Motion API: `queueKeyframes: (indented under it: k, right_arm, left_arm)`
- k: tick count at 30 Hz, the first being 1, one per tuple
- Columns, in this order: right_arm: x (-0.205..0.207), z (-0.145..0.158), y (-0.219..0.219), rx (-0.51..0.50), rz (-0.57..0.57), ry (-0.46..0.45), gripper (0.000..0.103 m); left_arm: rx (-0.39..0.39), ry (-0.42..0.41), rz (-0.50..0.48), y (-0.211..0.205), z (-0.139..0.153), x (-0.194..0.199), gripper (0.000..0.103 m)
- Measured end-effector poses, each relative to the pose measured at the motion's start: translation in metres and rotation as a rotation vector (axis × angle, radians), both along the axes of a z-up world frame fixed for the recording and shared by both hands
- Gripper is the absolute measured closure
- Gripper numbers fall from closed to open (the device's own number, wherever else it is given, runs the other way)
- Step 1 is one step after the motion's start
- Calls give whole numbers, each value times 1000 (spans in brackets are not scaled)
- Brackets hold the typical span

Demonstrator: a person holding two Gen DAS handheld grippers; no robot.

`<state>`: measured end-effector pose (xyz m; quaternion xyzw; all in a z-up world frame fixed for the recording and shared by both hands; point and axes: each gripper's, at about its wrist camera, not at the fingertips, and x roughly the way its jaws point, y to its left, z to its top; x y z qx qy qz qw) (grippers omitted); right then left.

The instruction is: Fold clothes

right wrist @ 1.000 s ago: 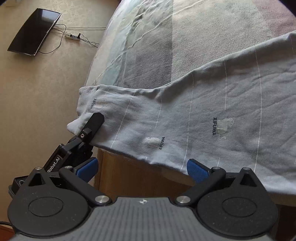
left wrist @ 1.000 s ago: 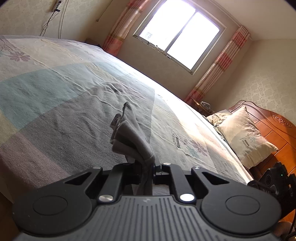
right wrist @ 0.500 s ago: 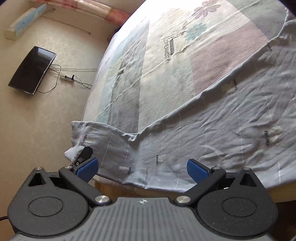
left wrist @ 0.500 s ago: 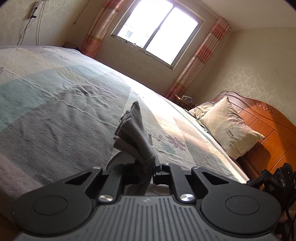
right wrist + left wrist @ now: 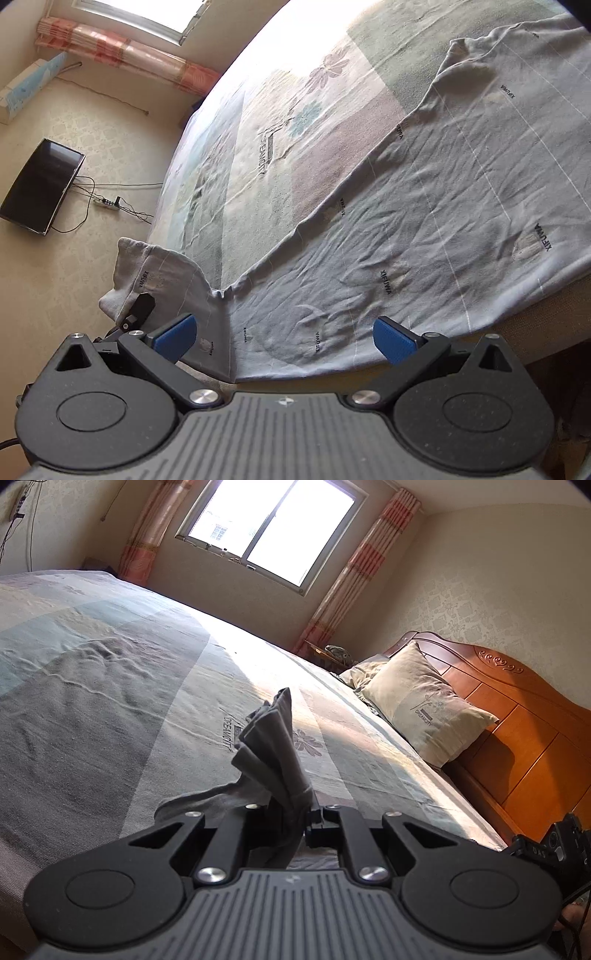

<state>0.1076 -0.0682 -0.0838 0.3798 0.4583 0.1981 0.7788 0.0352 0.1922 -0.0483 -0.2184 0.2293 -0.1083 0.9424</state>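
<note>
Your left gripper (image 5: pixel 295 812) is clamped tight on a bunched fold of a grey garment (image 5: pixel 273 753), the pleated cloth standing up from between its closed fingers above the patterned bedspread (image 5: pixel 110 701). From your right wrist view, that fold proves to be the sleeve (image 5: pixel 155 273) of a grey pinstriped T-shirt (image 5: pixel 424 221) printed with small "XIFUWA" lettering, lifted off the bed's edge, with a black fingertip of the left gripper showing against it. The shirt's body lies spread and wrinkled along the near side of the bedspread, its lower hem hanging slightly over the mattress edge. Your right gripper (image 5: pixel 284 338) hovers just over that hem with its blue-padded fingers (image 5: pixel 393 339) spread wide, holding nothing. Beyond the bed, a pillow (image 5: pixel 424 705) leans against the carved wooden headboard (image 5: pixel 517 720), sunlight pours through the window (image 5: pixel 269 528) between striped curtains (image 5: pixel 354 568), and a dark television screen (image 5: pixel 40 186) is mounted on the patterned wall.
</note>
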Motion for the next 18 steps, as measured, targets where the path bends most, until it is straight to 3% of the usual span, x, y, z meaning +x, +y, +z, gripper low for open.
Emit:
queueKeyframes:
  k: [13, 18]
  right_arm:
    - [-3, -5, -18, 3, -41, -8, 0]
    - [-2, -6, -24, 7, -52, -11, 0]
  left_arm:
    - [119, 76, -89, -47, -18, 17, 93]
    - [214, 82, -134, -63, -23, 20, 92]
